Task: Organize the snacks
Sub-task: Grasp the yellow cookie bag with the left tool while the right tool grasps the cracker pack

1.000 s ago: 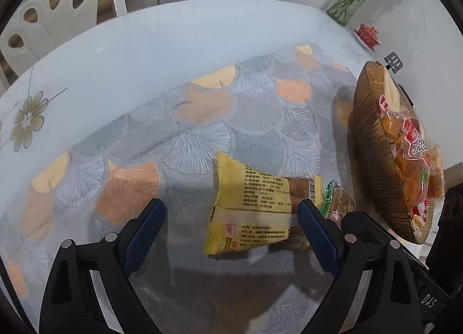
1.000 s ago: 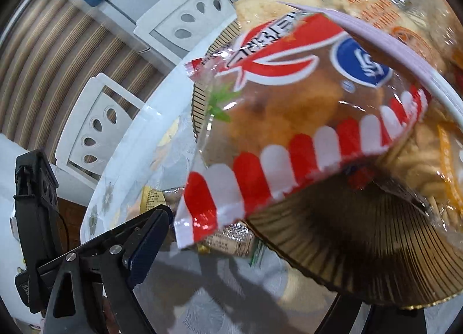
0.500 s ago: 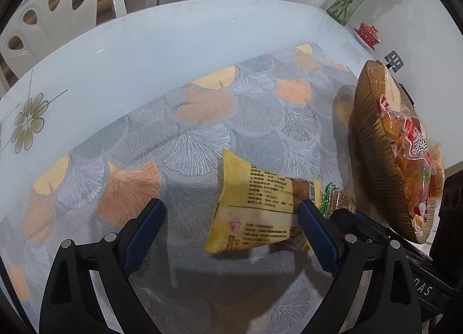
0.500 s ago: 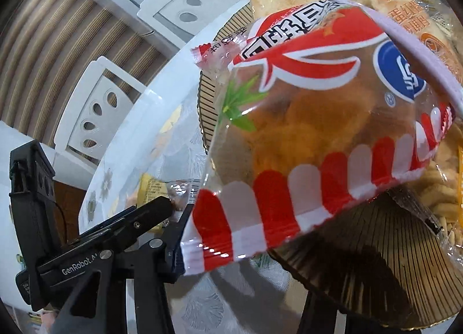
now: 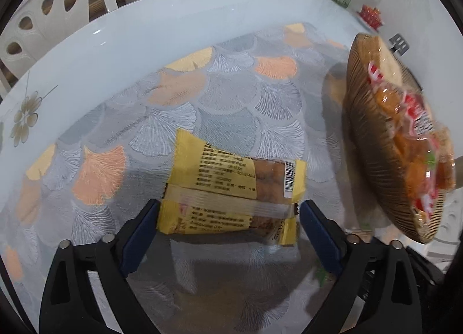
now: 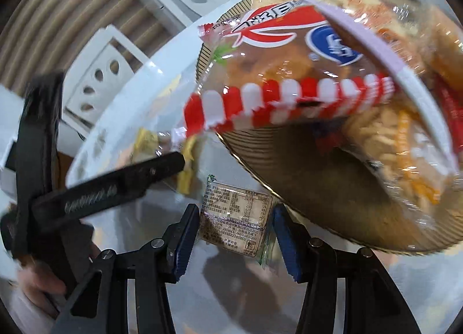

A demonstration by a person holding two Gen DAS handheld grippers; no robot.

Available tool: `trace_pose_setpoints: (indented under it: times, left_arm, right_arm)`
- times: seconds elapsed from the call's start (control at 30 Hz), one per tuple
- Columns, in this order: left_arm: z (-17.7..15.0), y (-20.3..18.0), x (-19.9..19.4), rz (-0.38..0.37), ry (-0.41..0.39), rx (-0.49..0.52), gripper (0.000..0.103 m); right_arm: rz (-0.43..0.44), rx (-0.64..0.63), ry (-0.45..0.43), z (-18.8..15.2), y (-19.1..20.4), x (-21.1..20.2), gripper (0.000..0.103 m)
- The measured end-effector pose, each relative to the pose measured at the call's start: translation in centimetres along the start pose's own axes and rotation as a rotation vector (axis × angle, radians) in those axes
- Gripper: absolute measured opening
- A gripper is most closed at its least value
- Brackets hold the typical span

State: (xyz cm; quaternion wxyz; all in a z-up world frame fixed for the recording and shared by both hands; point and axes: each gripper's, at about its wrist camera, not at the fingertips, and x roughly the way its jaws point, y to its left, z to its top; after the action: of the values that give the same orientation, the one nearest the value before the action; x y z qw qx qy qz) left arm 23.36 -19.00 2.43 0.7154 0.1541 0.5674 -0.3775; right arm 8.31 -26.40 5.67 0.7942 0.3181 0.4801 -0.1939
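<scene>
Left gripper (image 5: 228,215) has moved in over the yellow snack pack (image 5: 234,189) — a second ago the pack lay ahead of the fingers, now it sits between them on the patterned mat (image 5: 179,96). Jaws wide and opening, pads not pressing.

Right gripper (image 6: 231,235) went from wide to narrow, pads either side of a small clear packet (image 6: 234,218) on the table. Cannot tell if they actually pinch it.

Red-and-white snack bag (image 6: 289,73) lies on the woven basket (image 6: 318,203), no longer filling the right view.
</scene>
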Motion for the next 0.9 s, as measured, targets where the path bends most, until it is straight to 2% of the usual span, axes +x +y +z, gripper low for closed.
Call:
trace_pose_setpoints:
  times: [0.13, 0.17, 0.27, 0.47, 0.73, 0.8, 0.87, 0.9]
  left_arm:
    - [0.1, -2.4, 1.6, 0.157, 0.047, 0.098, 0.103]
    - [0.1, -2.7, 1.7, 0.176, 0.042, 0.108, 0.103]
    - [0.4, -2.2, 1.7, 0.154, 0.043, 0.067, 0.103]
    - [0.6, -2.2, 1.9, 0.168, 0.033, 0.072, 0.103]
    - [-0.4, -2.7, 1.4, 0.172, 0.003, 0.073, 0.103]
    - [-0.8, -2.8, 1.1, 0.171, -0.026, 0.077, 0.098]
    - [-1.8, -3.1, 0.4, 0.168, -0.070, 0.082, 0.079]
    - [-2.0, -3.2, 0.0, 0.162, -0.080, 0.075, 0.076]
  right_arm:
    - [-0.046, -0.078, 0.007, -0.3, -0.4, 0.1, 0.051]
    - [-0.053, -0.098, 0.008, -0.4, -0.3, 0.2, 0.051]
    - [-0.047, -0.114, 0.012, -0.6, -0.6, 0.3, 0.051]
    - [-0.034, -0.172, 0.011, -1.2, -1.0, 0.6, 0.054]
    - [-0.100, -0.363, -0.013, -3.2, 1.3, 1.5, 0.062]
    - [-0.100, -0.396, -0.002, -3.4, 1.6, 1.5, 0.062]
    - [-0.049, -0.393, 0.017, -3.4, 1.4, 1.3, 0.059]
    - [-0.017, -0.389, 0.029, -3.4, 1.1, 1.0, 0.058]
